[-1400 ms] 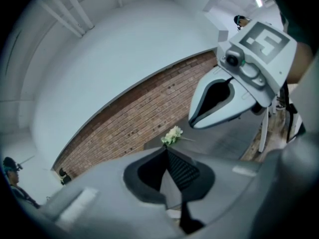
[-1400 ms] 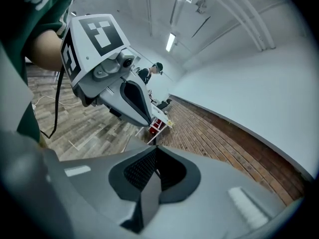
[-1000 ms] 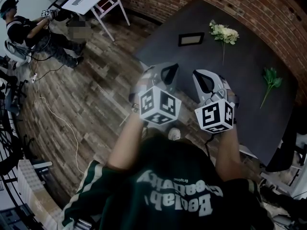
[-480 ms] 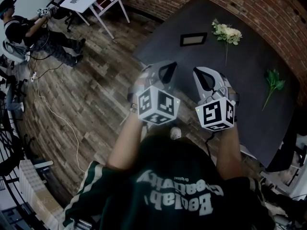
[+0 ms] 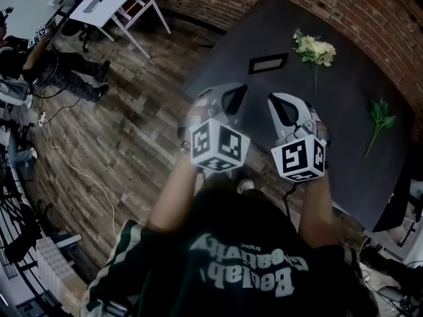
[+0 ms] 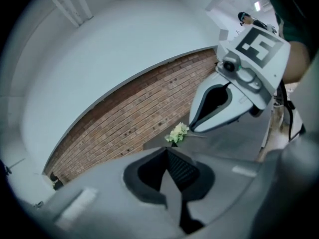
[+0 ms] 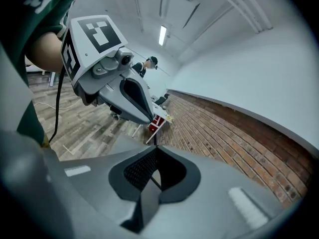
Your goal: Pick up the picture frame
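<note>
Now frame point(image 5: 268, 63) lies flat on the dark surface point(image 5: 344, 91), untouched, a little nearer the grippers than a second ago. Left gripper point(image 5: 223, 92) and right gripper point(image 5: 283, 101): fingers fully closed, holding nothing. Flowers point(image 5: 313, 47) just right of frame. Brick wall point(image 5: 344, 5) behind; wood floor point(image 5: 119, 131) left.

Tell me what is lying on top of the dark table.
On the table lie a picture frame, a bunch of white flowers and a green sprig, all apart. The left gripper and right gripper cover part of its near side, so that part is hidden.
</note>
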Motion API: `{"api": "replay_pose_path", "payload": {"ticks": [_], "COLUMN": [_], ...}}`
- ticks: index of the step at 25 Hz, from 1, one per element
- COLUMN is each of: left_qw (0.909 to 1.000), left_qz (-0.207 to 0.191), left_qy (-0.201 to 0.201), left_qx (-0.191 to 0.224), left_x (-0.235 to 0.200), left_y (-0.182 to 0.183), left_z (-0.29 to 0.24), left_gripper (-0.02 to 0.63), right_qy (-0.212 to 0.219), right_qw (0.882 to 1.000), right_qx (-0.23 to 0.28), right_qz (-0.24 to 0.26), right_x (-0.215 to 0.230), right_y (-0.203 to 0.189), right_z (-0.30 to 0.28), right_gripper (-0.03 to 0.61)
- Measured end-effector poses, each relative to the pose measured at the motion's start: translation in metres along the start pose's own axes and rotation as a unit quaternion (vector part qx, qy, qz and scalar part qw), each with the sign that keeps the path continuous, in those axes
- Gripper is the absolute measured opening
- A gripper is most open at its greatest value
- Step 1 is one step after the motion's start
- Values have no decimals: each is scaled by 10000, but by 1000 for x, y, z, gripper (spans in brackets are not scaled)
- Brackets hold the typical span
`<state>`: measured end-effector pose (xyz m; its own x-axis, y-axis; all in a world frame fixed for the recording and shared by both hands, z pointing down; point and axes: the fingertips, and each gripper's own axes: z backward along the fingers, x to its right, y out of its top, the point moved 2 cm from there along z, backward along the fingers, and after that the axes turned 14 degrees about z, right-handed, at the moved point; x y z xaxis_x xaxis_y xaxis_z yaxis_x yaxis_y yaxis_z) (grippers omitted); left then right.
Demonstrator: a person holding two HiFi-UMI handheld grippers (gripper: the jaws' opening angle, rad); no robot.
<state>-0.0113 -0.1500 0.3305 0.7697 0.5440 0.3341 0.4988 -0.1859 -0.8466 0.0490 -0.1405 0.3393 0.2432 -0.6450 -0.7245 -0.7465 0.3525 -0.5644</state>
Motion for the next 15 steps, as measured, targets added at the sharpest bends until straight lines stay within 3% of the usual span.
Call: {"api": "replay_pose_path", "payload": {"ticks": [15], "left_qw": [9983], "left_qz": [-74], "left_qy": [-572], "left_qx": [59], "left_x": [-81], "left_y": [-7], "left_z": [-79], "left_gripper": [5], "right_qy": [-79], "right_qw": [9991], "right_qx": [-354], "right_qz": [-230], "right_x": [55], "right_y": [-10], "right_z": [-96], "right_gripper": [6]}}
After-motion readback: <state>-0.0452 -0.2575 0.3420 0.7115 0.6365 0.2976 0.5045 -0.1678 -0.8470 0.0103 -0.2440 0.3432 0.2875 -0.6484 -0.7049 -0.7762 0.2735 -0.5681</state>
